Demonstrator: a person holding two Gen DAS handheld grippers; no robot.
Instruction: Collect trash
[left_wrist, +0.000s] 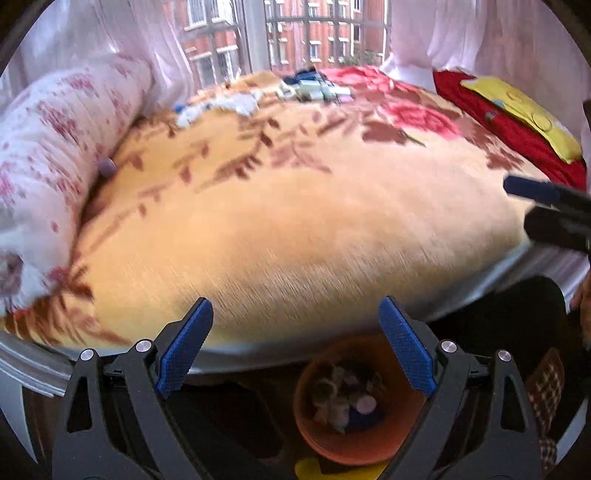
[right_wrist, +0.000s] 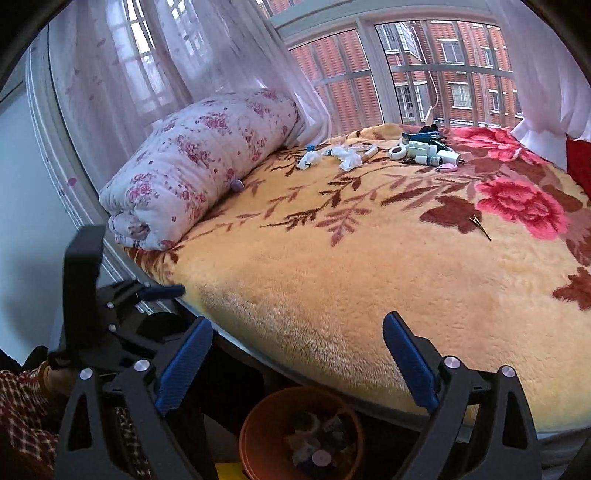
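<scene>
An orange trash bin (left_wrist: 402, 413) with scraps inside stands on the floor below the bed's front edge; it also shows in the right wrist view (right_wrist: 258, 432). My left gripper (left_wrist: 295, 314) is open and empty above it. My right gripper (right_wrist: 297, 328) is open and empty over the bin and the bed edge. Crumpled white tissues (right_wrist: 332, 155) lie at the far side of the yellow floral blanket (right_wrist: 369, 266); they show blurred in the left wrist view (left_wrist: 221, 105). A small lilac cap (right_wrist: 236, 185) sits by the rolled quilt.
A rolled floral quilt (right_wrist: 192, 162) lies along the bed's left side. Bottles and small items (right_wrist: 424, 149) cluster at the far edge near the window. A hair clip (right_wrist: 479, 226) lies on the blanket. A red and yellow cushion (left_wrist: 517, 122) sits at right.
</scene>
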